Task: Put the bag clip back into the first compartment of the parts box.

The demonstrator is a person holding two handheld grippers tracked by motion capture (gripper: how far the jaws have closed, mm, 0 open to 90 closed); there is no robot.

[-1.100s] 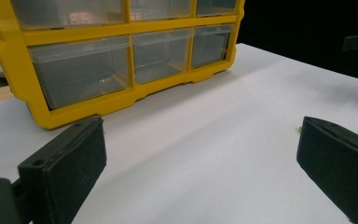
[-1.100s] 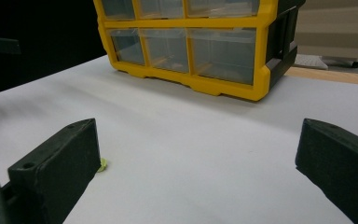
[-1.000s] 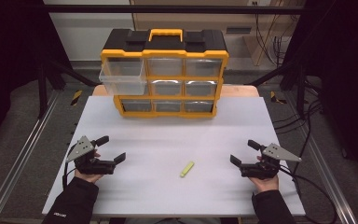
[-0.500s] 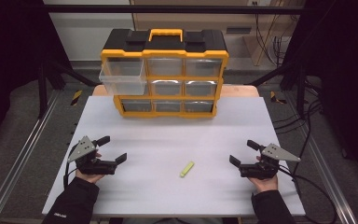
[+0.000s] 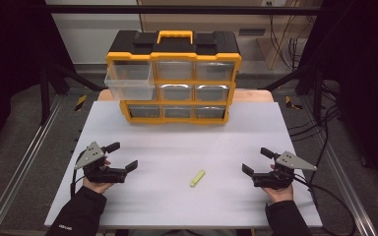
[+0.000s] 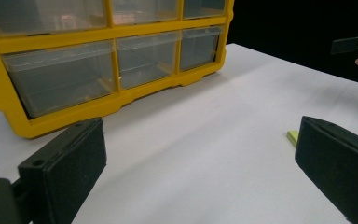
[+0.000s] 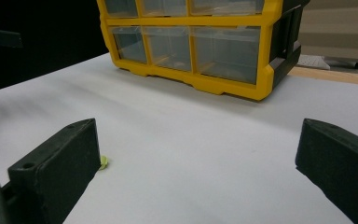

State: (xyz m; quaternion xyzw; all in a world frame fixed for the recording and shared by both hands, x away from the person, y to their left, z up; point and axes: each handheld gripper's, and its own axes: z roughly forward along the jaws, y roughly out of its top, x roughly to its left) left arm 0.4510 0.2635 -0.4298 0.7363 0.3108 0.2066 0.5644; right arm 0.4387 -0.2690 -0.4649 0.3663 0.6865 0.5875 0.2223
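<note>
On the white table (image 5: 167,147), from above, a small yellow-green piece (image 5: 197,178) lies between the left gripper (image 5: 119,162) and right gripper (image 5: 257,163), long axis diagonal, slightly nearer the right. In the left gripper view the piece (image 6: 292,136) peeks beside the right-hand jaw, jaws spread, empty. In the right gripper view the piece (image 7: 103,162) sits by the left-hand jaw, jaws likewise wide.
</note>
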